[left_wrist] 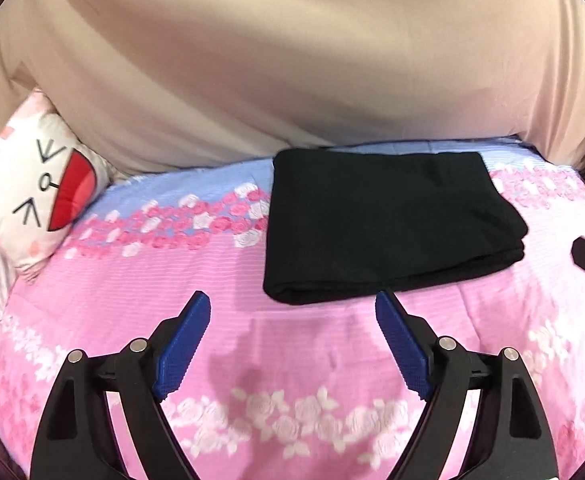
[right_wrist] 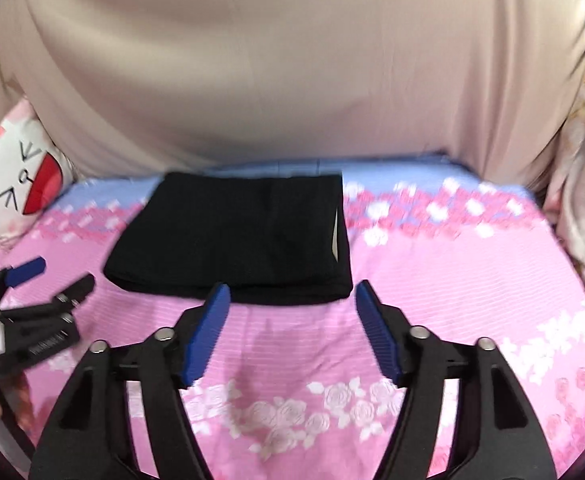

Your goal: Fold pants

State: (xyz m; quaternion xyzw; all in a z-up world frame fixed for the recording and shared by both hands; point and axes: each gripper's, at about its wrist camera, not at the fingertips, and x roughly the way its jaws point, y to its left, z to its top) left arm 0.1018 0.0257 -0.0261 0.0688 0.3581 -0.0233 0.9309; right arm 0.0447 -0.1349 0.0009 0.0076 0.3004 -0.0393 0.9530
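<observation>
The black knit pants [left_wrist: 388, 224], folded into a compact flat rectangle, lie on the pink floral bedspread [left_wrist: 292, 360], near the beige curtain behind the bed; they look finished, set square so the fold holds. The left claw [left_wrist: 292, 312] hangs just in front of the pants' near edge, jaws wide and empty, angled downward. The right claw [right_wrist: 290, 300] hovers beside it, also spread wide, holding nothing, clear of the cloth.
</observation>
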